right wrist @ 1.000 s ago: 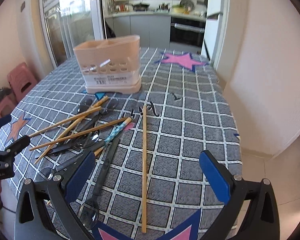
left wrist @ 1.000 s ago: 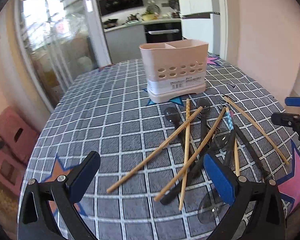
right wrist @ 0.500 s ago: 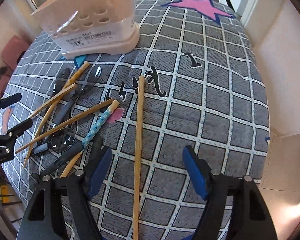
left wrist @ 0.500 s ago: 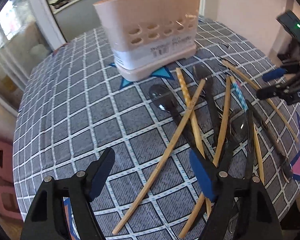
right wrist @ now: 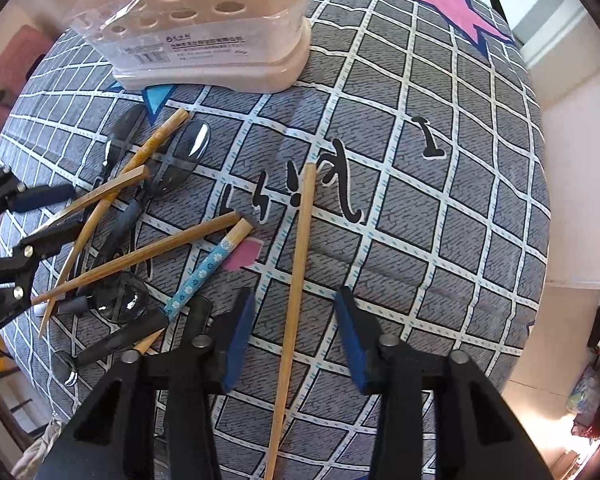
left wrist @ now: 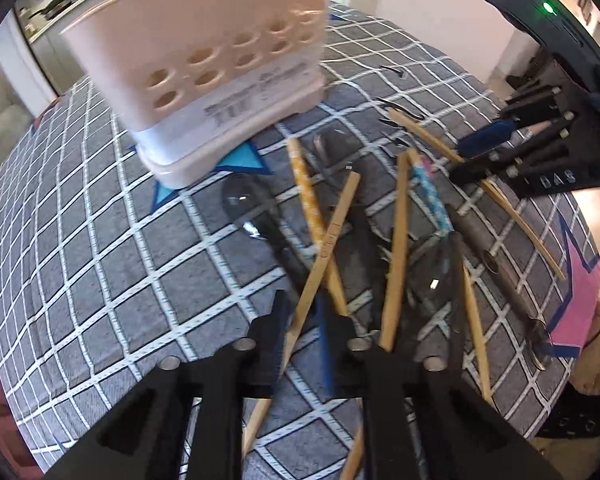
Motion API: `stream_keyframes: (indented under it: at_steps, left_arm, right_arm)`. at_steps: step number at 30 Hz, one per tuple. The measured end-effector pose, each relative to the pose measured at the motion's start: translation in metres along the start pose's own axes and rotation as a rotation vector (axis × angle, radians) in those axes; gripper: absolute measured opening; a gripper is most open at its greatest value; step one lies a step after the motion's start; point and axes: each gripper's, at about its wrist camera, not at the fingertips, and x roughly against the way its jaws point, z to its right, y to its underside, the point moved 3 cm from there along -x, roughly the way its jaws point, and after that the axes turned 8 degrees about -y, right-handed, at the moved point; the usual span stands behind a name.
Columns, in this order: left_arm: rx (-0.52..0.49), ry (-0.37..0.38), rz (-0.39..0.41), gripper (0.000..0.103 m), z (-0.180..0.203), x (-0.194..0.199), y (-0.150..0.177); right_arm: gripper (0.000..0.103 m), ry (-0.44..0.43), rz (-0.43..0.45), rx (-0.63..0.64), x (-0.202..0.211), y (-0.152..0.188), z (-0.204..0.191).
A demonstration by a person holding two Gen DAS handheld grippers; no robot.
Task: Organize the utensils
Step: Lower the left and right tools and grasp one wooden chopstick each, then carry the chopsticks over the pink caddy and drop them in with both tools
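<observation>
Both grippers point down over the tabletop (right wrist: 440,208), spread with a grey checked cloth. Left gripper (left wrist: 302,320) is pressed together on a bamboo chopstick (left wrist: 332,236) lying atop the loose heap of chopsticks and dark spoons (left wrist: 252,208). Right gripper (right wrist: 296,332) is closing, its blue pads not yet touching the lone chopstick (right wrist: 300,264) that lies between them, apart from the heap.

To do this step well, each gripper should probably pinch only its own stick, squarely across the shaft, then lift straight up so the crossed neighbours are not dragged along. The left grip sits low on its stick, so the long free end may swing.

Beyond the heap stands the pink holder (left wrist: 220,72), upright, just past the far tips of the chopsticks.
</observation>
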Motion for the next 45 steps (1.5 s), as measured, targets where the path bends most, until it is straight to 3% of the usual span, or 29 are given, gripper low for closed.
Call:
stream_keyframes:
  at_steps: [1, 2, 9, 15, 24, 35, 45]
  left_arm:
    - [-0.004, -0.005, 0.004, 0.037, 0.003, 0.001, 0.0]
    - [0.004, -0.019, 0.015, 0.037, 0.005, 0.002, -0.001]
    - [0.177, -0.028, 0.17, 0.037, -0.001, 0.042, 0.006]
    - [0.309, -0.015, 0.297, 0.037, -0.018, 0.085, 0.011]
    - [0.441, -0.035, 0.472, 0.037, -0.044, 0.15, -0.013]
    - [0.542, -0.117, 0.685, 0.037, -0.098, 0.218, -0.079]
    - [0.612, -0.231, 0.774, 0.037, -0.146, 0.206, -0.136]
  right_arm:
    - [0.016, -0.003, 0.001, -0.002, 0.0, -0.004, -0.005]
    - [0.007, -0.01, 0.003, -0.01, 0.0, -0.002, -0.005]
    - [0.006, -0.166, 0.123, -0.097, 0.019, 0.011, 0.022]
    - [0.006, -0.232, 0.262, -0.09, 0.058, 0.026, 0.036]
    - [0.006, -0.326, 0.474, -0.042, 0.138, 0.016, 0.016]
    - [0.006, -0.327, 0.726, 0.006, 0.206, -0.058, -0.014]
    - [0.006, -0.304, 0.918, 0.008, 0.224, -0.143, -0.021]
